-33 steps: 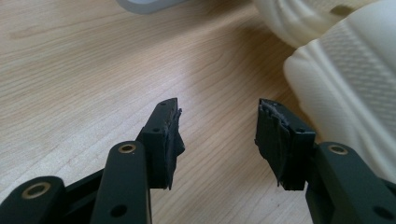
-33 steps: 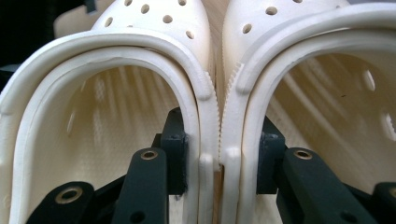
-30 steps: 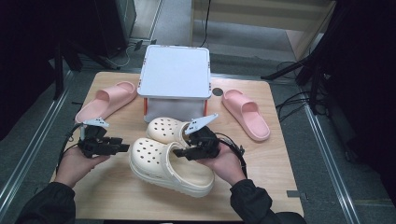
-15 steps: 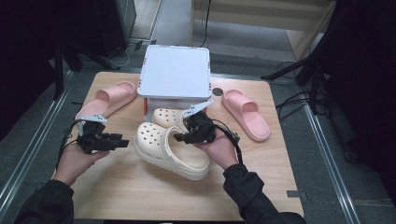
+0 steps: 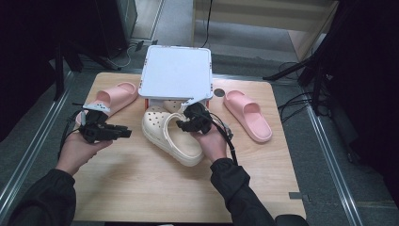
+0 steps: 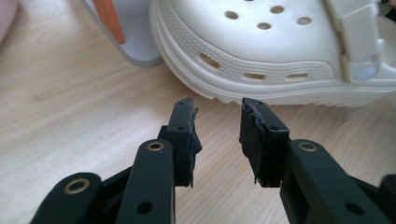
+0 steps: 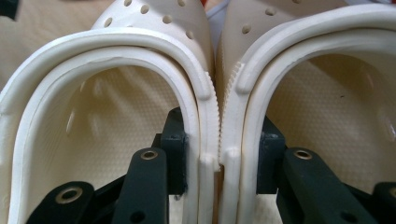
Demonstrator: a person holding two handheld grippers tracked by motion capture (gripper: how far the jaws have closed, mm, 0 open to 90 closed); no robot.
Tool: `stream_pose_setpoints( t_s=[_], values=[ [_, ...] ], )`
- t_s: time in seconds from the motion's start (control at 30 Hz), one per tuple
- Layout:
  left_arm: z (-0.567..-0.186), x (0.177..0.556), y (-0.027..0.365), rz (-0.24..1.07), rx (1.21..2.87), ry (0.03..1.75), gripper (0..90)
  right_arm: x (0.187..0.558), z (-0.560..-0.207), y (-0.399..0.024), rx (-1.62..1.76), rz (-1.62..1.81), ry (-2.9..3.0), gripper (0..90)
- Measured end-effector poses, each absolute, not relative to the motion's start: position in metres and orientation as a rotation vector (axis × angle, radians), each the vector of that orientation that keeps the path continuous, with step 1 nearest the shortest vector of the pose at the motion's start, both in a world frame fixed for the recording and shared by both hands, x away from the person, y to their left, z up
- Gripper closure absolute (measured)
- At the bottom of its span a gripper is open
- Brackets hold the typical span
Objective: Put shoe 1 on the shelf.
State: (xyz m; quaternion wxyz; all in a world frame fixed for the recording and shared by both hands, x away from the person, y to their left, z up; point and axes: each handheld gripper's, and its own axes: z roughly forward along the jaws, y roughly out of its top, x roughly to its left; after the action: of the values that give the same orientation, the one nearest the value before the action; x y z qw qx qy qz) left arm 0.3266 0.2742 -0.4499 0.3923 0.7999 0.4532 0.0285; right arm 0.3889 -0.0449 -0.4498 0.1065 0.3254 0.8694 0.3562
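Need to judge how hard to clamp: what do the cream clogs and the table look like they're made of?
Cream clogs: apparently soft moulded foam, matte, with punched holes, a pebbled footbed and thick rounded rims. Table: looks like light wood or wood-look laminate, smooth with visible grain; which one is unclear.

Soft, even overhead light falls on the wooden surface in the high view, while the room around it sinks into near black. Shadows under the hands are faint and short. The white box lid is bright, slightly washed out. This view is a little grainy. Both gripper views are bright and warm; the nearest parts of the black jaws look soft, with mild blur toward the edges.
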Motion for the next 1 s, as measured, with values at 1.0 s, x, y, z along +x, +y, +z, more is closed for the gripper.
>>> stream_pose_setpoints(
  t_s=[1.0],
  values=[
    [-0.372,0.431,0.208,0.188,2.099,1.057,78.8,0.410,-0.480,-0.026,1.242,1.009,2.338,65.4]
  ],
)
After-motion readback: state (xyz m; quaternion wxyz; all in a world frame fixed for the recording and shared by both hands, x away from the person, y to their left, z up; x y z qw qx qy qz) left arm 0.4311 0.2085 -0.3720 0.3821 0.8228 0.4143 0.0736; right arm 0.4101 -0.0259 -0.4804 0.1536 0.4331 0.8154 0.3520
